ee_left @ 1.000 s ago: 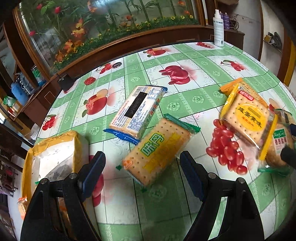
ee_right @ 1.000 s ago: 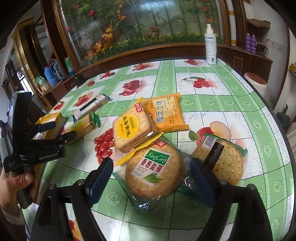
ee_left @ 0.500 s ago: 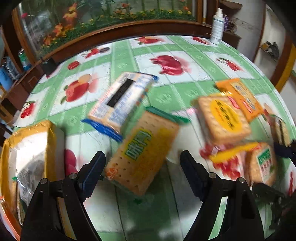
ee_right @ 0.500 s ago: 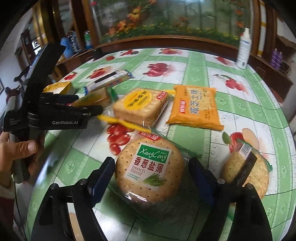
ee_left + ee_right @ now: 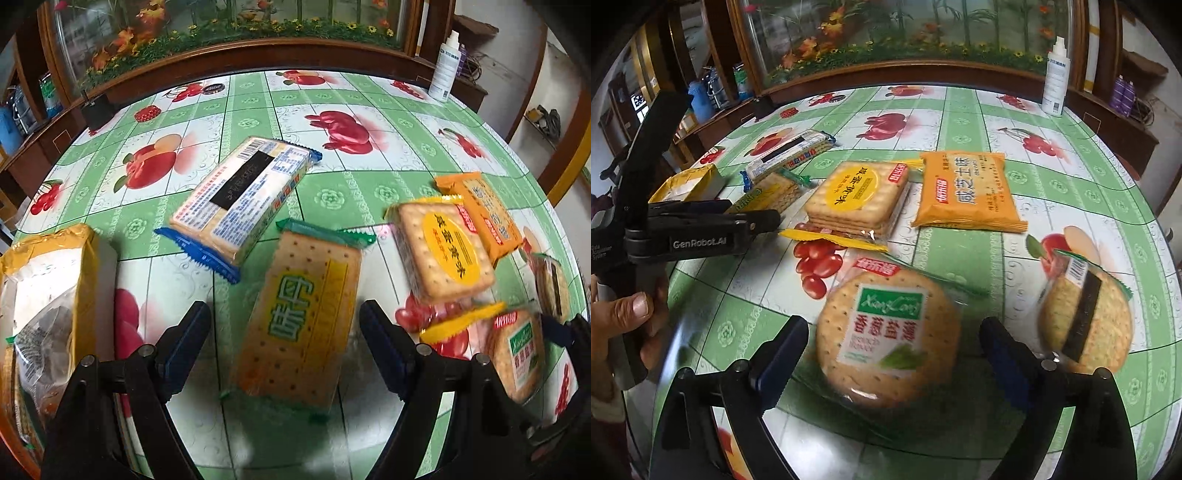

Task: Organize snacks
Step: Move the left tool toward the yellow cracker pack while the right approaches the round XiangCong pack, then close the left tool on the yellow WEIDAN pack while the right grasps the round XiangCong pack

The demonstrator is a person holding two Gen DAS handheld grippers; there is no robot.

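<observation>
Since the earlier frame, the left gripper [image 5: 284, 332] has advanced to straddle the rectangular green-ended cracker pack [image 5: 303, 317], jaws apart. Right gripper [image 5: 890, 350], jaws apart, flanks the round glossy-wrapped cracker pack [image 5: 886, 332] on the fruit-print tablecloth [image 5: 960, 122].

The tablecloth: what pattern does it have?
Green and white checks with red fruit prints on the tablecloth, clearest in the right wrist view.

Evenly lit by soft daylight, fairly bright, with faint shadows under each tool. Mild sheen on the glossy bench [image 5: 369, 99] cloth. Strong fisheye bending and dark vignetting at corners. Motion blur on the round cracker pack [image 5: 888, 332] and near packets; sharper farther back.
</observation>
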